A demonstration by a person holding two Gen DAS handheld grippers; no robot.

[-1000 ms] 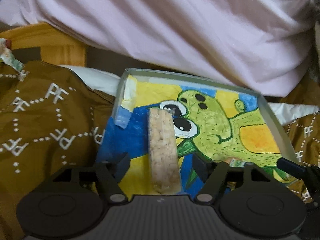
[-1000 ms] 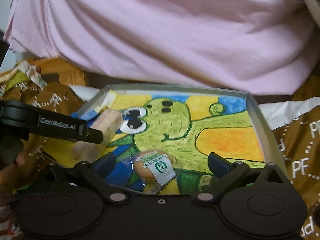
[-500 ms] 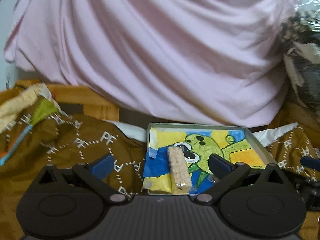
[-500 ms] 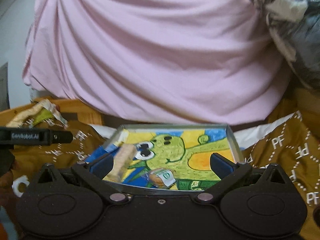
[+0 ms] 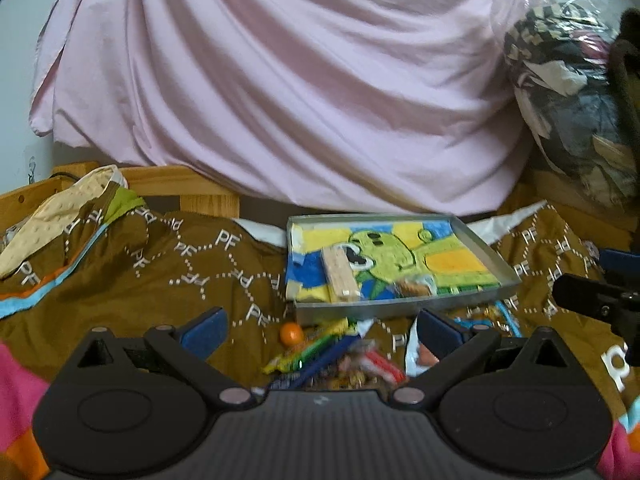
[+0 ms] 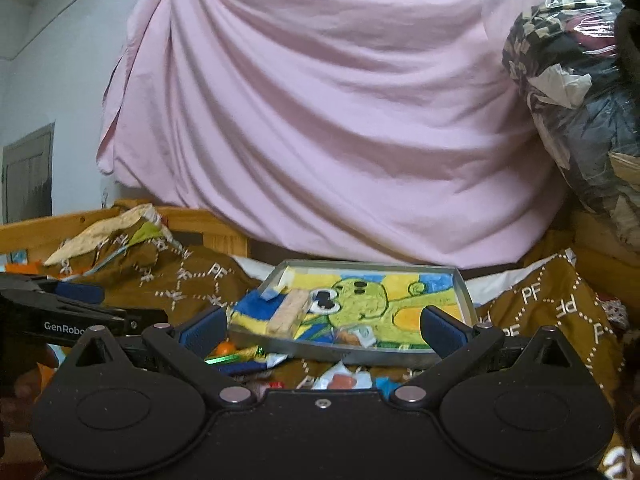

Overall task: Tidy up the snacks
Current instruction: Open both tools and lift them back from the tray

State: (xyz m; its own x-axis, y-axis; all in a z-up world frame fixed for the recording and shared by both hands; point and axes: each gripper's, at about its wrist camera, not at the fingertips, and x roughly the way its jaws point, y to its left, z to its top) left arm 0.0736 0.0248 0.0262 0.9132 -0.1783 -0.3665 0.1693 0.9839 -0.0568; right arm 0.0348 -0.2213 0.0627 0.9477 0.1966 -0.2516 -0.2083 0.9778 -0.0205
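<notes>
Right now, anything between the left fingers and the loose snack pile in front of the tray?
Nothing visible. The left gripper is open and empty, with the snack pile lying directly ahead on the brown blanket, short of the tray.

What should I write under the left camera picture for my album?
Open left gripper above loose snacks; a rice bar lies in the frog-picture tray.
</notes>
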